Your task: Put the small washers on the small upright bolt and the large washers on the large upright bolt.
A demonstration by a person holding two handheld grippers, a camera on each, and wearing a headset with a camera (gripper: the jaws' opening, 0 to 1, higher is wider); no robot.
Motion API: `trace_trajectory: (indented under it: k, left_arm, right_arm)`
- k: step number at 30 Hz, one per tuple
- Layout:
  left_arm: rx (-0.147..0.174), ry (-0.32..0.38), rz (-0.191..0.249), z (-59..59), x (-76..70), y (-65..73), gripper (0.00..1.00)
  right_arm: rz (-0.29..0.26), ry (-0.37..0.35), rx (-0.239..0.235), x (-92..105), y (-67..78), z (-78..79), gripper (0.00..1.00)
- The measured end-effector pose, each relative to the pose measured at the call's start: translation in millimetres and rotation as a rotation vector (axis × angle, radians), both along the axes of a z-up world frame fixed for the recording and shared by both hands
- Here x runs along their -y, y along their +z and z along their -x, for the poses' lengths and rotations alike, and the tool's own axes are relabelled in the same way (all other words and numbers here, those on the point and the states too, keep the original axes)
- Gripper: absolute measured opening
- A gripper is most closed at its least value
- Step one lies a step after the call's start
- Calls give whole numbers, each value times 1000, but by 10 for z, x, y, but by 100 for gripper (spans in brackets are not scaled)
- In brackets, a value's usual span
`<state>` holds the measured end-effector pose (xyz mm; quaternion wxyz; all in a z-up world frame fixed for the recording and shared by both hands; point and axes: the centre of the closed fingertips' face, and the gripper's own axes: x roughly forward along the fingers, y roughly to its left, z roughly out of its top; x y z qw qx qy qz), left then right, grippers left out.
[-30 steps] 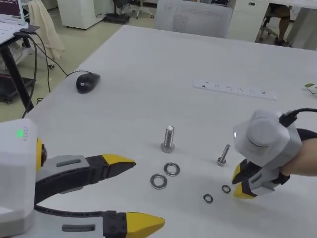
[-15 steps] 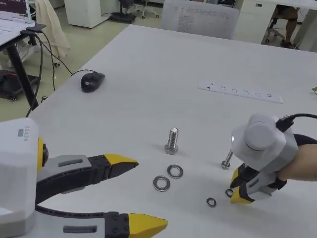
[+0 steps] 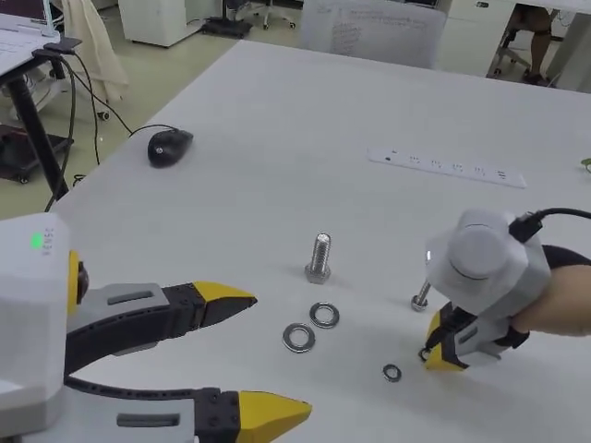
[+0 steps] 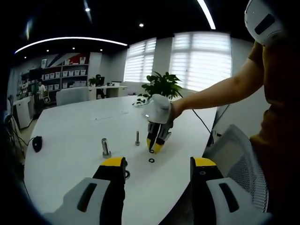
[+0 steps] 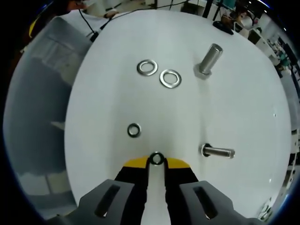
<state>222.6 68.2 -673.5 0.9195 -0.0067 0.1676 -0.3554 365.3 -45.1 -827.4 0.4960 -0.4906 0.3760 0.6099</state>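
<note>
Though tiny, washer (image 5: 156, 158) in right tongs (image 5: 156, 166)

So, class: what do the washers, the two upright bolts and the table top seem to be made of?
The large washers and small washers look like steel: bright silver-grey sheen. The large bolt and small bolt share that shine, so probably steel too. The table: smooth matte white, perhaps laminate.

A black mouse (image 3: 169, 147) sits near the white tabletop's (image 3: 277, 120) left edge. A white power strip (image 3: 446, 168) lies well apart to its right, and a grey chair (image 3: 369, 32) stands beyond.
</note>
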Motion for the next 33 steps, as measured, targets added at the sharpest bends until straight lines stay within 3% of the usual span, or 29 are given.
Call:
trace_trajectory:
  k: [9,17,25,33]
  left_arm:
    - [1,-1,1,7,10,9,55]
    - [3,-14,-2,2,27,20,55]
    - [3,-13,1,2,25,14,55]
    - [4,-11,16,0,27,21,55]
  right_arm:
    - [6,-19,-3,31,21,-29,12]
    - [-15,-34,25,26,218,-151,12]
    - [-30,-55,73,15,427,-369,12]
    - [-48,-62,110,-49,640,-456,12]
